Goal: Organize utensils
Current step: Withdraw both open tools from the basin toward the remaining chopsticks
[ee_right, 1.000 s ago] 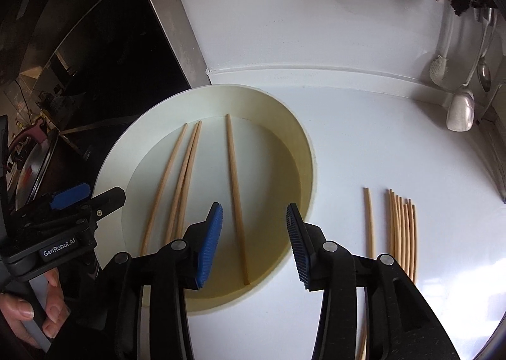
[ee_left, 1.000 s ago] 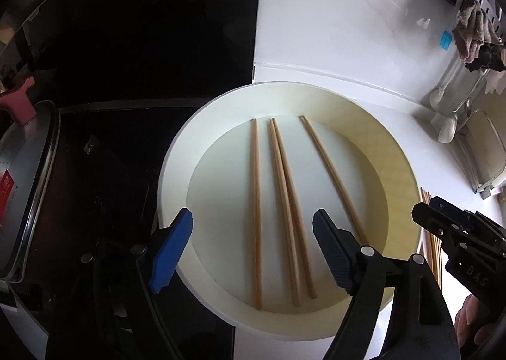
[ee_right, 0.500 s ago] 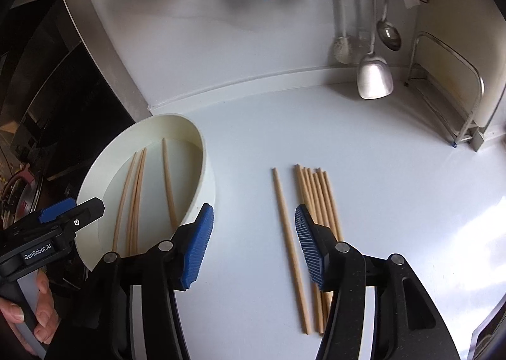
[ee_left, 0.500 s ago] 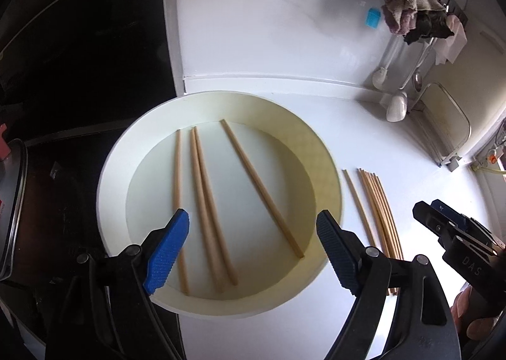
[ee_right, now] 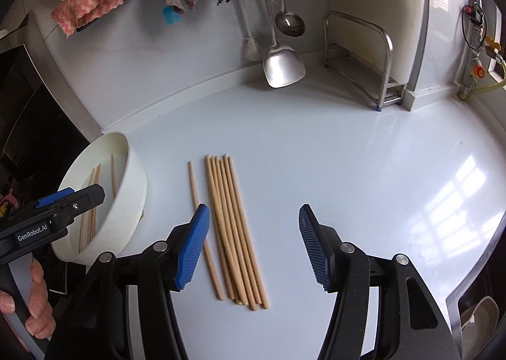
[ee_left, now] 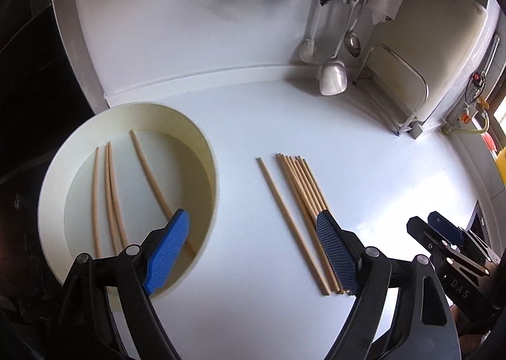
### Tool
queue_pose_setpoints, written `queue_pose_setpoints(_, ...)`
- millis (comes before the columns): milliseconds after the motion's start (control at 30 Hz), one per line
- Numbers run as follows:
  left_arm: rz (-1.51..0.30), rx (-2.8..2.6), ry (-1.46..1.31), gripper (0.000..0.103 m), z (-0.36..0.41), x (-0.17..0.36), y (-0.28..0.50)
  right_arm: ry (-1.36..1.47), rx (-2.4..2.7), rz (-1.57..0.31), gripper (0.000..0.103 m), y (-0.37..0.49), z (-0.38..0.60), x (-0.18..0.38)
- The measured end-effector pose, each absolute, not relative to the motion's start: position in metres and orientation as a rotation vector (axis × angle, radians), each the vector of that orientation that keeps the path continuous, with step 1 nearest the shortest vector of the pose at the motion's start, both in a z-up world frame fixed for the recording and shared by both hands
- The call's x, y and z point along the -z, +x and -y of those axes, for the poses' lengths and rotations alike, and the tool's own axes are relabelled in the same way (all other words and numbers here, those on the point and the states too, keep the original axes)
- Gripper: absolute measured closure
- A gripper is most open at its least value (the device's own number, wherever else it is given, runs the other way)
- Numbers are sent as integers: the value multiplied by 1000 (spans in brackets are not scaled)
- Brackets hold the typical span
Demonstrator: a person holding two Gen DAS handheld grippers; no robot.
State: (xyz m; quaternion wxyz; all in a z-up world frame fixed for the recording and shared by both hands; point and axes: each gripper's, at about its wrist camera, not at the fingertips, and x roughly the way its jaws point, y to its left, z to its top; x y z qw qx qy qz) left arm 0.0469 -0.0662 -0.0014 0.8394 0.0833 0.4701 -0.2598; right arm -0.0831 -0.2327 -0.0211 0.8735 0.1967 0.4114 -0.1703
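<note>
Left wrist view: left hand-held gripper (ee_left: 253,249) spread, empty; pad hides near ends of chopsticks (ee_left: 303,195); right hand-held gripper (ee_right: 253,246) opening, empty.

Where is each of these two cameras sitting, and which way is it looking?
Left wrist: rides the left tongs, facing down at the basin; the right tool shows at the right edge.
Right wrist: rides the right tongs, jaws opening, empty, above the chopstick bundle; a hand grips the left tool.
Both share basin, bundle, white counter, hanging spatula.
</note>
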Motion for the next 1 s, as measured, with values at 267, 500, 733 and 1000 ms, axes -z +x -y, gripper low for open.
queue_pose_setpoints(267,-996,535,187,22,97,2,30,419,343,-863,46,-101,265,25)
queue_pose_setpoints(500,-985,491,169,22,113,-4,19,397,282,-865,44,-96,287,24)
queue_pose_setpoints(733,-996,412,123,18,115,3,11,344,184,-893,42,-82,296,33)
queue_pose_setpoints(1000,-1029,297,91,16,114,31,4,300,159,-988,42,-80,311,78)
